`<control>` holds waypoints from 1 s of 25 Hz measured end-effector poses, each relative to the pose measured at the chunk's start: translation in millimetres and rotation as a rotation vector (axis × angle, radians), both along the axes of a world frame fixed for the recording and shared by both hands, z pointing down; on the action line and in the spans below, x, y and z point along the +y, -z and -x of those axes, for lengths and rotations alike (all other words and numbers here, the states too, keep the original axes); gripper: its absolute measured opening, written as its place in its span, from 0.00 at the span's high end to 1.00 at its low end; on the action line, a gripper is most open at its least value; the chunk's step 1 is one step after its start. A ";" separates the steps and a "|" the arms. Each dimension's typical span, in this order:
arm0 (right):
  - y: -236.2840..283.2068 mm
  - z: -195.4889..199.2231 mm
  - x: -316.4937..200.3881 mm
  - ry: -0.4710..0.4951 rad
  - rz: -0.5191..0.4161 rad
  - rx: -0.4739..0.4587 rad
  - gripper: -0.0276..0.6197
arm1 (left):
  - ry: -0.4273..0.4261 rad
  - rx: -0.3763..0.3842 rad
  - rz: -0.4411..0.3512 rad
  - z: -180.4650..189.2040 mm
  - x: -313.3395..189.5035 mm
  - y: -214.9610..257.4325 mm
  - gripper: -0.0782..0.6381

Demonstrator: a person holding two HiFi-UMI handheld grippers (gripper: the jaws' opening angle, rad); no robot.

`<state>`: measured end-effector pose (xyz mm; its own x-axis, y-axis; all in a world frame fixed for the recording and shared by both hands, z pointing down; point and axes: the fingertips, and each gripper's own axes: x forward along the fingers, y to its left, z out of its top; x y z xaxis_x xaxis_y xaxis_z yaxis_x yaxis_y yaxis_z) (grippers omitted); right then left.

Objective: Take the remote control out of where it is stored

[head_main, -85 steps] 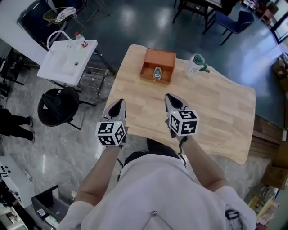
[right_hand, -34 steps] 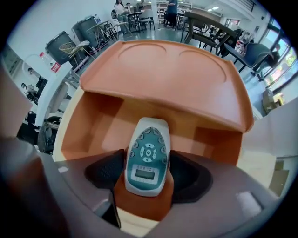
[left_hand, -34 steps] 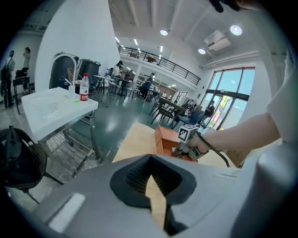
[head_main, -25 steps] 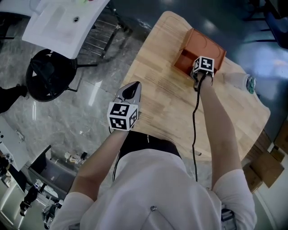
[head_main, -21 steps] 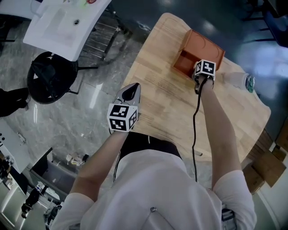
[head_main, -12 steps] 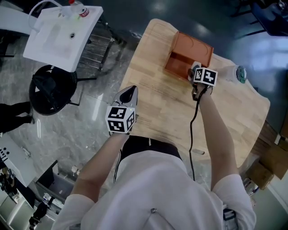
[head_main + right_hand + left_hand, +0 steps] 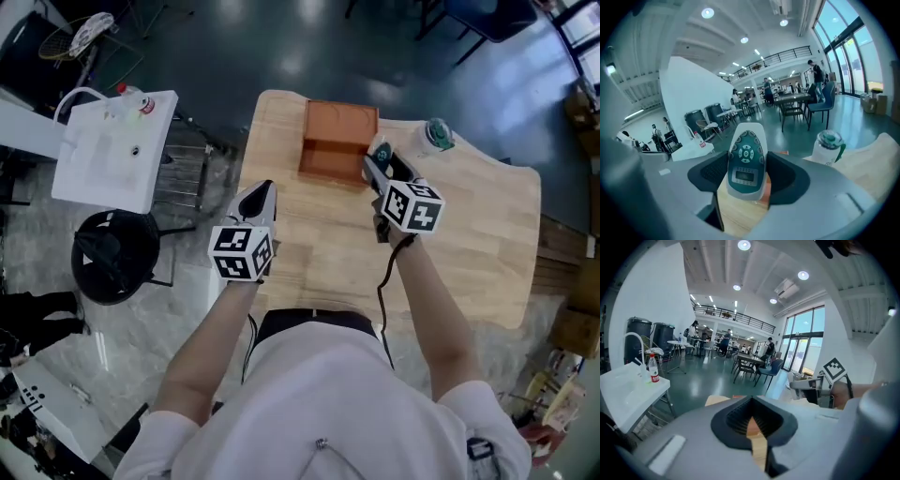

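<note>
1. The right gripper [image 7: 747, 174] has its jaws clamped on the lower half of the white remote control with a teal button face [image 7: 746, 159]. The remote's upper end pokes out past the jaws.
2. In the head view the remote is out of the open orange-brown wooden box [image 7: 337, 141], just by the box's near right corner. Only its teal tip shows there, because the gripper covers the rest.
3. I can't tell how high it is above the light wooden table [image 7: 469, 234].
4. The left gripper [image 7: 752, 420] has its jaws together on nothing, with a sliver of table showing between them. It is near the table's left edge.
5. A clear plastic cup with a green lid [image 7: 436, 134] stands just beside the right gripper. In the right gripper view the gripper body hides its base.
6. A white sink unit [image 7: 108, 150] stands off the table to the left.
</note>
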<state>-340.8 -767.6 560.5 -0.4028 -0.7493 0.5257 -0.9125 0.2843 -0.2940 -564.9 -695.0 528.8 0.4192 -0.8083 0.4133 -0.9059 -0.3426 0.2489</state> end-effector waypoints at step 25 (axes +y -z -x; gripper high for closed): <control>178.5 -42.9 81.1 -0.059 -0.400 -0.056 0.52 | -0.100 0.007 -0.183 -79.6 -6.4 111.5 0.89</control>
